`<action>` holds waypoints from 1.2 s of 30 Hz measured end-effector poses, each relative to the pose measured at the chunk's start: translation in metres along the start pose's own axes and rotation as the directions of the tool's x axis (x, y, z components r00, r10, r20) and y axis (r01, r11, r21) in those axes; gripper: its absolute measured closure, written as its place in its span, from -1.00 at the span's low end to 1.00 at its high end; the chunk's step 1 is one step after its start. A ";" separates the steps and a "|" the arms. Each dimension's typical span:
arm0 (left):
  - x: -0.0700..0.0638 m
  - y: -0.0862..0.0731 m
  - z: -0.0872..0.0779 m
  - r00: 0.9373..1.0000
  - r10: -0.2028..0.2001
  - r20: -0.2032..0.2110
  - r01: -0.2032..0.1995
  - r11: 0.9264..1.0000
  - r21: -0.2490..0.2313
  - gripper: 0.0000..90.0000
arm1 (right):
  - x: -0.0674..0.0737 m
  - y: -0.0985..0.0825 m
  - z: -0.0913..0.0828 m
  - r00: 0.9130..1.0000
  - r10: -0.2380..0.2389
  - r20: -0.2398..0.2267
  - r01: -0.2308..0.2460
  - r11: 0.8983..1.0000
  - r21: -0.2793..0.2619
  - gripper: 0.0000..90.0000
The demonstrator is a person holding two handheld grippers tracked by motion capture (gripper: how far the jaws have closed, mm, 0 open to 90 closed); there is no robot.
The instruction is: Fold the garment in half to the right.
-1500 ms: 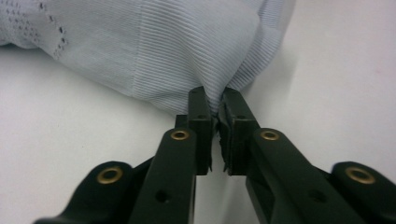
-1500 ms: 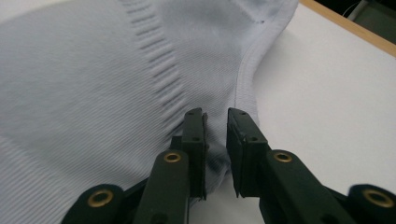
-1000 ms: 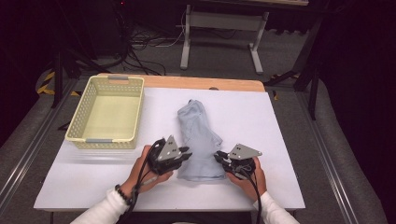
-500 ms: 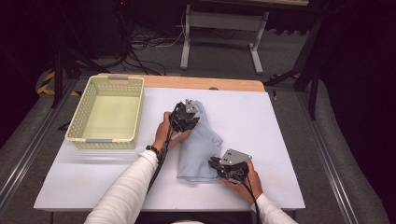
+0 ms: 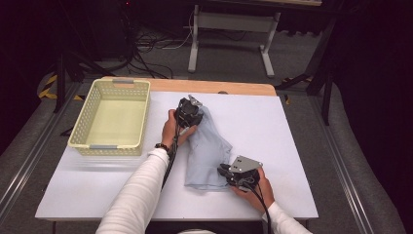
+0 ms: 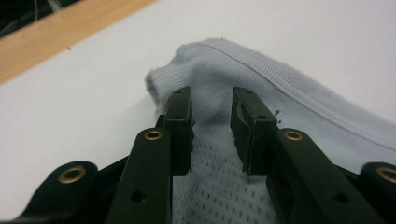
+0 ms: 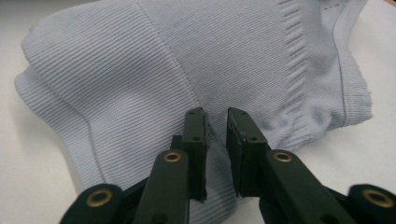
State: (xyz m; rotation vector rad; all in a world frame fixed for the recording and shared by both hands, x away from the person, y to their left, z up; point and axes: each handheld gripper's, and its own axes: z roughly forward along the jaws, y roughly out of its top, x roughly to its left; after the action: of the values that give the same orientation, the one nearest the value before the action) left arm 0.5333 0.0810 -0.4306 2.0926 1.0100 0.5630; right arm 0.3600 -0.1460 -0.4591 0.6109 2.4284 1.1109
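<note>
A light blue ribbed garment (image 5: 209, 146) lies folded on the white table (image 5: 277, 131). My left gripper (image 5: 193, 107) is at its far end. In the left gripper view the garment's hem (image 6: 280, 84) bunches up between the jaws of my left gripper (image 6: 212, 100). Those jaws have just been opening and stand apart with the cloth loose between them. My right gripper (image 5: 224, 170) rests at the garment's near right corner. In the right gripper view my right gripper (image 7: 215, 119) is shut on a fold of the ribbed cloth (image 7: 140, 60).
A pale yellow plastic basket (image 5: 80, 129) stands at the table's far left. A wooden strip (image 5: 214, 87) runs along the table's far edge. Cables and a metal stand sit on the floor beyond it.
My left gripper has swung from the garment's near left edge to its far end, folding cloth over with it. The right gripper has stayed at the near right corner.
</note>
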 end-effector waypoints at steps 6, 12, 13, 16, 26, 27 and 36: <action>-0.025 -0.005 -0.030 0.999 0.053 -0.011 -0.053 0.997 -0.052 0.00 | -0.005 0.001 -0.009 0.998 0.031 0.061 -0.028 0.999 -0.046 0.38; -0.040 -0.026 -0.052 0.999 0.031 0.032 -0.029 0.998 -0.059 -0.56 | -0.012 0.002 -0.022 0.989 0.127 0.074 -0.121 0.990 -0.074 -0.07; -0.041 -0.032 -0.053 0.998 0.020 0.052 -0.017 0.999 -0.051 -0.57 | -0.012 0.001 -0.023 0.988 0.133 0.075 -0.128 0.989 -0.070 -0.12; -0.043 -0.044 -0.057 0.998 -0.004 0.067 0.007 0.999 -0.045 -0.57 | -0.008 -0.002 -0.021 0.987 0.152 0.061 -0.150 0.988 -0.031 -0.29; -0.047 -0.065 -0.046 0.995 -0.013 0.096 0.010 1.000 0.026 -0.42 | -0.012 -0.009 -0.009 0.973 0.231 0.031 -0.232 0.969 0.081 -0.56; -0.047 -0.065 -0.046 0.995 -0.011 0.095 0.009 1.000 0.020 -0.41 | -0.012 -0.009 -0.009 0.974 0.227 0.028 -0.228 0.970 0.081 -0.56; -0.045 -0.060 -0.072 0.997 0.033 0.071 -0.028 0.998 -0.061 -0.49 | -0.007 -0.003 -0.001 0.971 0.237 -0.002 -0.236 0.968 0.090 -0.57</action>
State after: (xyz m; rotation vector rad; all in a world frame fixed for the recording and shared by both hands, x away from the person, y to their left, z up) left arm 0.4310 0.1007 -0.4335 2.0637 0.9112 0.5232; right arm 0.3650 -0.1522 -0.4596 0.9464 2.4748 1.1019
